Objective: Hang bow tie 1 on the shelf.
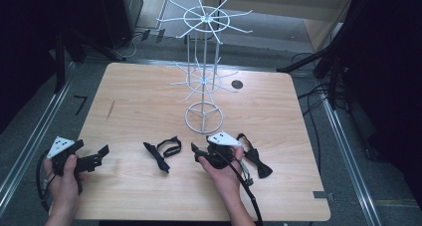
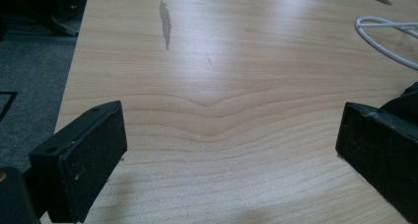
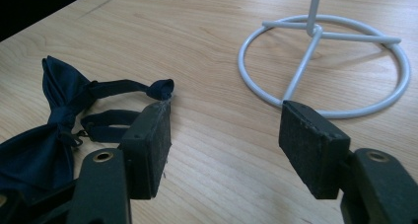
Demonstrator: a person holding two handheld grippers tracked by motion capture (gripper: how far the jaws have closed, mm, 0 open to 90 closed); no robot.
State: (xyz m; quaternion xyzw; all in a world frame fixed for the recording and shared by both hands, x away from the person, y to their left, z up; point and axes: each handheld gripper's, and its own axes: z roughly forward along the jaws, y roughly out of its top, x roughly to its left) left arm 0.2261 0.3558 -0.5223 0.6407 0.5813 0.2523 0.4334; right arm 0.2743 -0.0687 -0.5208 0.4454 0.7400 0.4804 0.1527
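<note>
- My right gripper (image 1: 199,153) sits near the bench's (image 1: 278,186) front edge, just ahead of the white wire rack's (image 1: 204,117) ring foot; its jaws are spread with only bare wood between them, pinching nothing.
- In the right gripper view, one jaw's tip lies right at the strap end of the dark bow tie (image 3: 54,115); I can't tell if it touches.
- That bow tie (image 1: 161,154) lies near the front edge, between my two hands.
- A second bow tie (image 1: 255,159) lies just right of my right hand.
- My left gripper (image 1: 94,159) is at the front left corner, jaws spread wide over bare bench and holding nothing.
- The left gripper view adds a grey streak (image 2: 165,24) in the wood.
</note>
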